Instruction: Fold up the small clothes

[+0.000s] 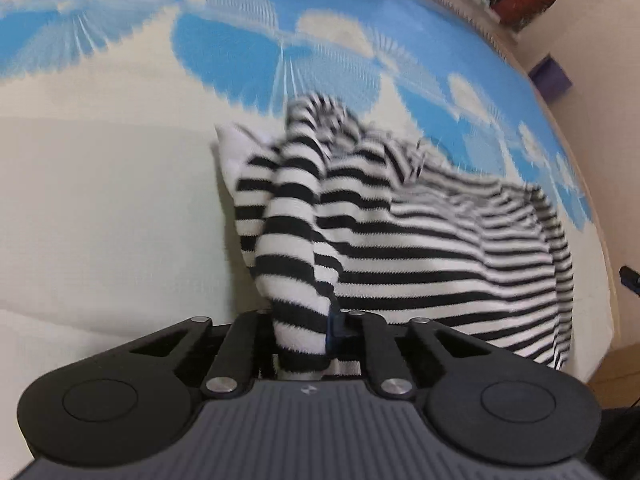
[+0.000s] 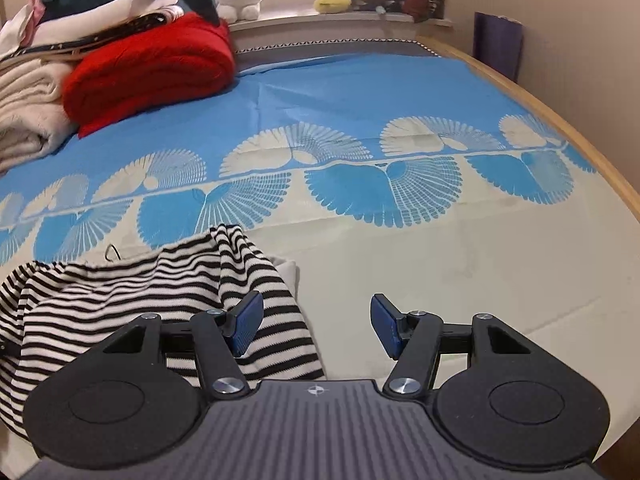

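Pinching a fold of the striped top (image 1: pixel 420 248), the left gripper (image 1: pixel 310 336) is clamped; the right gripper (image 2: pixel 316 330) hangs open beside it over the bed (image 2: pixel 460 272).

Striped garment (image 1: pixel 400 240) blurred, hiding left gripper's fingers.

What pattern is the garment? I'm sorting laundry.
Black and white stripes on the garment; left wrist view.
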`<state>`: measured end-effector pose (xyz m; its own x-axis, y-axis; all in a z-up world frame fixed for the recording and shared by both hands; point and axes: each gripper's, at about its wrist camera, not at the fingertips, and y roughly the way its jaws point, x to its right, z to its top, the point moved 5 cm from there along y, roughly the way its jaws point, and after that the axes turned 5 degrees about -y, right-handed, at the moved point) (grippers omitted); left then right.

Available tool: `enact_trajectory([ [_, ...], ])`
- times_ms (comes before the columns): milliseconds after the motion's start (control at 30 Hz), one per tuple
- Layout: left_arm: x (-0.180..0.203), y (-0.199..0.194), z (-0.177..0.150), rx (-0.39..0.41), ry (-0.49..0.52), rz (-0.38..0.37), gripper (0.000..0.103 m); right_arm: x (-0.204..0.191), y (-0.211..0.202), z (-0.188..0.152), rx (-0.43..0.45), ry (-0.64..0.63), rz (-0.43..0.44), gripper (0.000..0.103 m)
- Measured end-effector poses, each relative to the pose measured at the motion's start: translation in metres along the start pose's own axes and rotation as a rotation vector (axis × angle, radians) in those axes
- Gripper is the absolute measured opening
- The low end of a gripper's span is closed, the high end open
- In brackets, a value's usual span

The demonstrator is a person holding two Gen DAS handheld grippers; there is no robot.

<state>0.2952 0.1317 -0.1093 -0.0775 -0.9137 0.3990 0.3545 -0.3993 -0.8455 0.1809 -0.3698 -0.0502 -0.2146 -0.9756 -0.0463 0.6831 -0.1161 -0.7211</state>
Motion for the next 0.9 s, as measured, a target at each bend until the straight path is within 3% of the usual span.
enact_trajectory([
  [133, -0.014, -0.028, 0.008, 0.063, -0.029, 0.159, 0.01, -0.009, -0.003, 0.001, 0.014, 0.003, 0.01, 0.061],
  [267, -0.011, -0.031, 0.0, 0.004, -0.056, 0.107, 0.014, -0.014, -0.006, -0.003, 0.011, -0.016, 0.029, 0.061],
  [333, -0.013, -0.027, -0.002, -0.013, -0.073, 0.12, 0.031, -0.015, -0.008, -0.004, 0.013, -0.029, 0.033, 0.061],
  [367, -0.019, -0.024, -0.002, -0.023, -0.098, 0.126, 0.054, -0.015, -0.009, -0.004, 0.014, -0.032, 0.034, 0.061],
  [400, -0.024, -0.021, -0.003, -0.026, -0.126, 0.122, 0.067, -0.014, -0.01, -0.005, 0.014, -0.033, 0.034, 0.061],
  [433, -0.029, -0.018, -0.003, -0.029, -0.143, 0.115, 0.069, -0.013, -0.011, -0.006, 0.011, -0.032, 0.035, 0.061],
  [600, -0.054, 0.001, -0.007, -0.062, -0.203, 0.057, 0.069, -0.007, -0.012, -0.009, 0.002, -0.045, 0.038, 0.061],
  [767, -0.061, 0.017, 0.002, -0.057, -0.212, -0.059, 0.07, -0.002, -0.009, -0.007, 0.001, -0.089, 0.031, 0.061],
  [867, -0.054, 0.03, 0.008, -0.078, -0.225, -0.149, 0.063, 0.002, -0.005, -0.004, 0.0, -0.09, 0.027, 0.061],
  [900, -0.047, 0.035, 0.01, -0.086, -0.195, -0.153, 0.053, 0.003, -0.003, -0.002, -0.003, -0.087, 0.023, 0.061],
])
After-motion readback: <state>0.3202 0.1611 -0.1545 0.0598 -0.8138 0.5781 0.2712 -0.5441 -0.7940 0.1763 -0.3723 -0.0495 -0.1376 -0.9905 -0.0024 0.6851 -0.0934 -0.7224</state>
